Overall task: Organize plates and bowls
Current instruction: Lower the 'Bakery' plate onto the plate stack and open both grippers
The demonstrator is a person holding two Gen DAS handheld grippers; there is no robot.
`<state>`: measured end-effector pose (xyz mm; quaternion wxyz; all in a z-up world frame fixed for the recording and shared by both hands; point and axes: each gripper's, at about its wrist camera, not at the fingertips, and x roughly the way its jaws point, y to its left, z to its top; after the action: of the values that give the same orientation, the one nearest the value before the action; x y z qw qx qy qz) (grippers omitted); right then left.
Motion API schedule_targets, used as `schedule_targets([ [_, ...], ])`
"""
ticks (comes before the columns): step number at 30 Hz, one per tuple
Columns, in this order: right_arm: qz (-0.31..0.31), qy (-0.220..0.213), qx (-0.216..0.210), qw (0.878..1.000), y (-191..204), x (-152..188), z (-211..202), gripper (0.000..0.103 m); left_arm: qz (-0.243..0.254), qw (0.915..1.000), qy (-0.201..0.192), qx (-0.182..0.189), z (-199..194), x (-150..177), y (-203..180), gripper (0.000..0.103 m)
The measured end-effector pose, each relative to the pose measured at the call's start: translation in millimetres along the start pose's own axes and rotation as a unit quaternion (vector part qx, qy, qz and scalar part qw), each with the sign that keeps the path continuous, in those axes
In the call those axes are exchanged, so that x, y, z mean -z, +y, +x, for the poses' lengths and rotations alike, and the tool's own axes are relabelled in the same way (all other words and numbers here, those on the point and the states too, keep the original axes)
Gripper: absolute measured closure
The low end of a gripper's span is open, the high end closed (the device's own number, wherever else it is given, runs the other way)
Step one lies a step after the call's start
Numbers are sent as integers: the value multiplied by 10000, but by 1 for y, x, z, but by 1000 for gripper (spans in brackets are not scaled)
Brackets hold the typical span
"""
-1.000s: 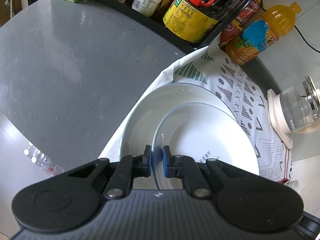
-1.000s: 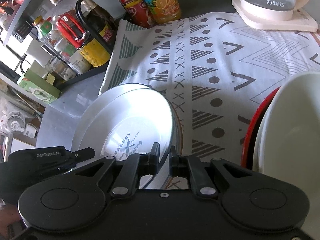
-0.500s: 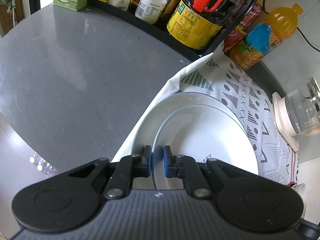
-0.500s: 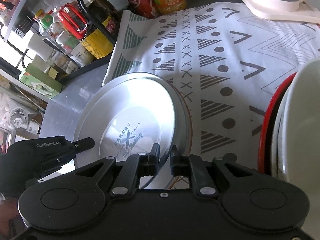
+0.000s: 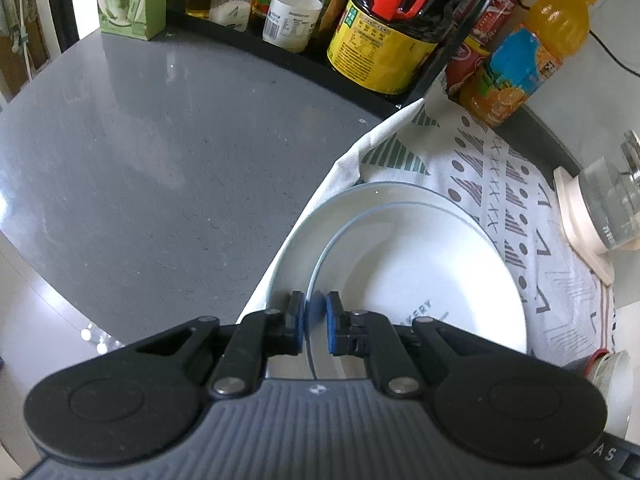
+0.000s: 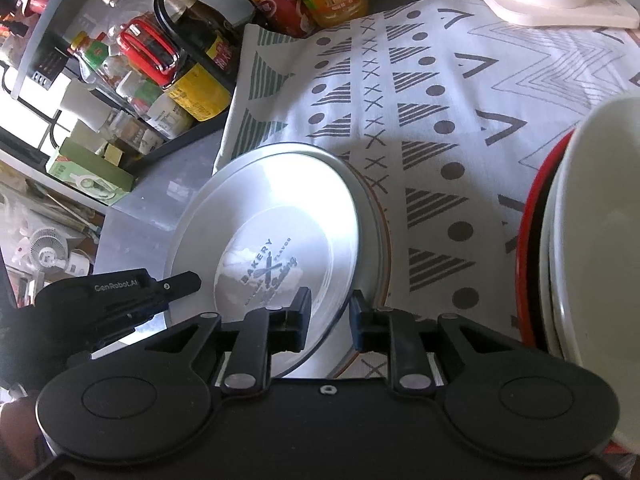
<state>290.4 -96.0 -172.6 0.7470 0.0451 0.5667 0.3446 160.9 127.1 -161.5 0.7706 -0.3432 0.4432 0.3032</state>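
The white plate with the "BAKERY" print [image 6: 276, 240] lies on top of a larger white plate [image 5: 352, 204], the pair resting at the left edge of the patterned cloth [image 6: 420, 92] where it meets the grey countertop [image 5: 160, 152]. The left gripper [image 5: 313, 322] has the printed plate's thin rim running between its blue pads; the pads sit close on either side, yet a sliver of gap shows by the right pad, so I cannot tell whether the grip is firm or just loosened. The right gripper [image 6: 329, 322] stands with its jaws apart, straddling the near right rim of the same plate and clasping nothing. The step in hand looks like settling this plate squarely onto the bigger one. To do it well, keep the plate level, let the rims meet all round before the pads part, and draw each gripper straight back along its fingers so that the plate is not dragged off centre or towards the cloth's edge. Further right, a stack of bowls [image 6: 592, 240] with a red-rimmed one lowest waits near the right gripper. Beyond the cloth stand an orange juice bottle [image 5: 520, 56], a glass kettle [image 5: 612, 196] on its base, and a rack of condiment bottles [image 5: 384, 40].
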Motion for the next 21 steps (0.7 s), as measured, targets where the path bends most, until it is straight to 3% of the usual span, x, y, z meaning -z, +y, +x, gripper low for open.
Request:
schedule_targets([
  [8,173,21,-89,9998,-4,5,1,86,140,9998,1,-110,-7,1,-2,94],
  [17,133,-105,-225,9996,-1,9,-17,82,298,9994,-82,-147,-26,0,-16,91],
  [20,85,-289,-327,9990,0,6,-33,75,337,9994,-87,-66,-34,-3,-28,78],
  [21,87,-352,-345,9987,-1,5,-38,68,349,9993,-120,-39,-37,-4,-31,67],
])
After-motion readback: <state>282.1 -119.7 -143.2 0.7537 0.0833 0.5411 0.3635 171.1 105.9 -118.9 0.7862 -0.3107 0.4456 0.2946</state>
